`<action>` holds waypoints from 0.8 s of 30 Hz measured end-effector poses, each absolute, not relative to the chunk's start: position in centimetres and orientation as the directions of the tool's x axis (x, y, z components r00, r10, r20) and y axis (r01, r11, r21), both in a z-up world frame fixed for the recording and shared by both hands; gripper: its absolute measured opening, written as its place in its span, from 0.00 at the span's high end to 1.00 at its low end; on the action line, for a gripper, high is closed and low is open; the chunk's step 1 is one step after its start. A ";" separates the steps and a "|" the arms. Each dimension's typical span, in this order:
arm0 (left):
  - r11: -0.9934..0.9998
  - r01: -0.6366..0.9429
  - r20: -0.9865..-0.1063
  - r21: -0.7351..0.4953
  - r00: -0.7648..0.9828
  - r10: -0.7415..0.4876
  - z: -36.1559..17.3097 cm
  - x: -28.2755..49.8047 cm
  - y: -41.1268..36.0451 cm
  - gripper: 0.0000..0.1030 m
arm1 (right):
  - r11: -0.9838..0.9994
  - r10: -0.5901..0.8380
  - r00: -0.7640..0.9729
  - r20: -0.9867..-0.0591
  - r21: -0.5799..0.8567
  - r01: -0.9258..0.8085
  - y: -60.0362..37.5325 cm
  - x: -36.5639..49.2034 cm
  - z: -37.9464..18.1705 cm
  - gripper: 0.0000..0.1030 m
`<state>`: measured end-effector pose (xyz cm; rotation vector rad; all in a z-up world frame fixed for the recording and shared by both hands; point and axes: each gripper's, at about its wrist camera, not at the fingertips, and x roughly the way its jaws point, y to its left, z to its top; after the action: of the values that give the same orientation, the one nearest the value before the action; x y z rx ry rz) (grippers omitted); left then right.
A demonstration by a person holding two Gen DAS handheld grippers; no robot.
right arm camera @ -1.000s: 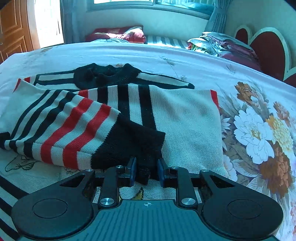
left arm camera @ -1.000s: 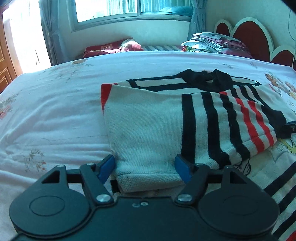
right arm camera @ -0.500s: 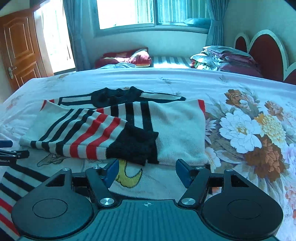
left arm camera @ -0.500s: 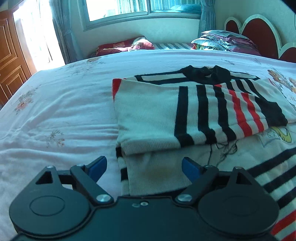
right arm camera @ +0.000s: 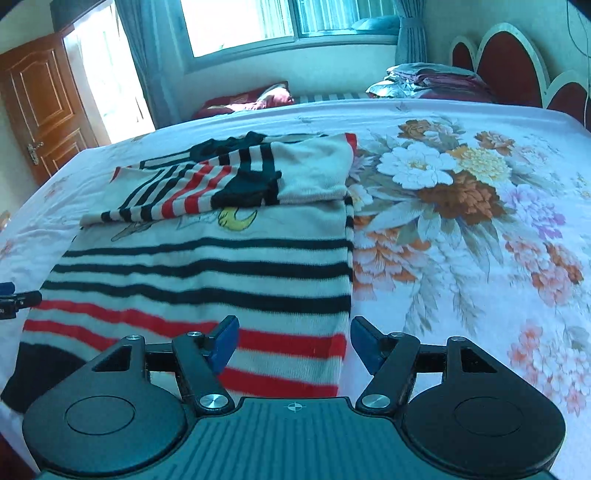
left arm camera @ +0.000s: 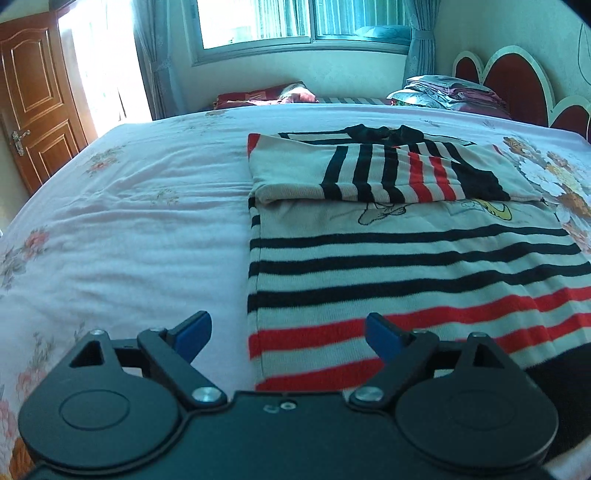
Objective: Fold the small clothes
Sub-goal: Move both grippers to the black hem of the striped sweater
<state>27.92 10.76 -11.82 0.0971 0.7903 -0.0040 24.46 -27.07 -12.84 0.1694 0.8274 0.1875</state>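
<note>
Both wrist cameras are looking forward and downward along their claws, close over the near end of a white knit sweater with black and red stripes [left arm camera: 406, 258]. The left view is sitting at its left edge, the right view at its right edge [right arm camera: 207, 266]. Both are sharing the sweater, the floral-sheeted bed [left arm camera: 129, 221] and the far window [right arm camera: 240, 26].

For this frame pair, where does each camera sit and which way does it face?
Left wrist: on the left gripper, tilted down over the striped sweater's left hem corner toward the window; only its open blue fingers show.
Right wrist: on the right gripper, over the sweater's right hem corner, facing the same way; own open fingers, plus the left gripper's tip at the edge.
Shared: sweater, bed, window, headboard.
</note>
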 end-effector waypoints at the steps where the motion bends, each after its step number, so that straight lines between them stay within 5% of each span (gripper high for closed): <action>1: 0.997 0.040 -0.716 0.063 0.697 0.018 -11.9 27.0 11.2 0.16 | 0.967 0.241 0.653 -0.718 0.231 -0.103 -27.2 23.5 -13.1 0.35; 5: 0.999 0.028 -0.763 -0.039 0.645 -0.048 -13.0 24.2 13.2 0.37 | 0.945 0.306 0.607 -0.733 0.310 -0.102 -28.2 20.6 -14.7 0.35; 11: 0.989 0.035 -0.788 -0.141 0.602 -0.133 -14.5 21.2 14.2 0.40 | 0.901 0.374 0.580 -0.723 0.431 -0.044 -29.7 18.1 -15.8 0.36; 13: 0.985 0.041 -0.786 -0.168 0.597 -0.159 -14.6 20.6 14.1 0.41 | 0.886 0.400 0.568 -0.720 0.462 -0.039 -29.8 17.6 -16.0 0.45; 16: 0.971 0.048 -0.785 -0.233 0.580 -0.217 -14.7 20.2 13.9 0.43 | 0.868 0.433 0.557 -0.709 0.494 -0.047 -29.8 16.7 -16.2 0.46; 24: 0.971 0.082 -0.803 -0.226 0.548 -0.234 -14.8 20.5 12.5 0.50 | 0.771 0.533 0.554 -0.640 0.637 -0.006 -31.2 17.1 -17.2 0.47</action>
<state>20.54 12.47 -14.84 -0.1696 0.9746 -0.1878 17.15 -31.18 -17.24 0.6303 0.9414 0.3444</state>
